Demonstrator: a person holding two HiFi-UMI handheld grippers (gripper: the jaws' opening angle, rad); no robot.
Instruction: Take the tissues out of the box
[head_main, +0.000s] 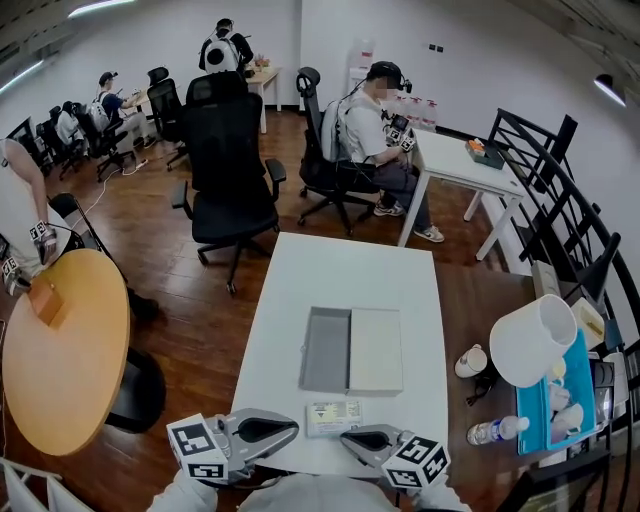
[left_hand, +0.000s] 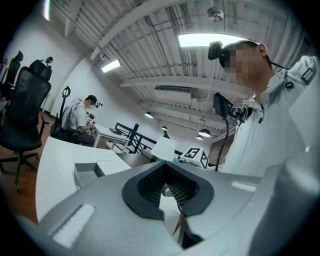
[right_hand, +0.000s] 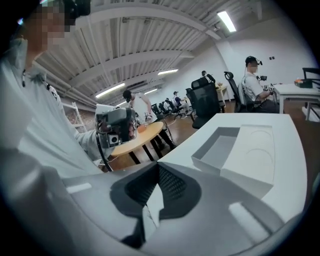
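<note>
Centrally, an open grey rectangular box (head_main: 327, 350) sits on the white tabletop (head_main: 340, 270). Left gripper (head_main: 290, 432) and right gripper (head_main: 348, 437) are fully closed.

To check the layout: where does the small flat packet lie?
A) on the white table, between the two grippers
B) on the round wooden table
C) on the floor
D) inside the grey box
A: the head view shows the small flat packet on the white table, between the left gripper and the right gripper.

No legible text, print on small packet (head_main: 333, 417) too small
</note>
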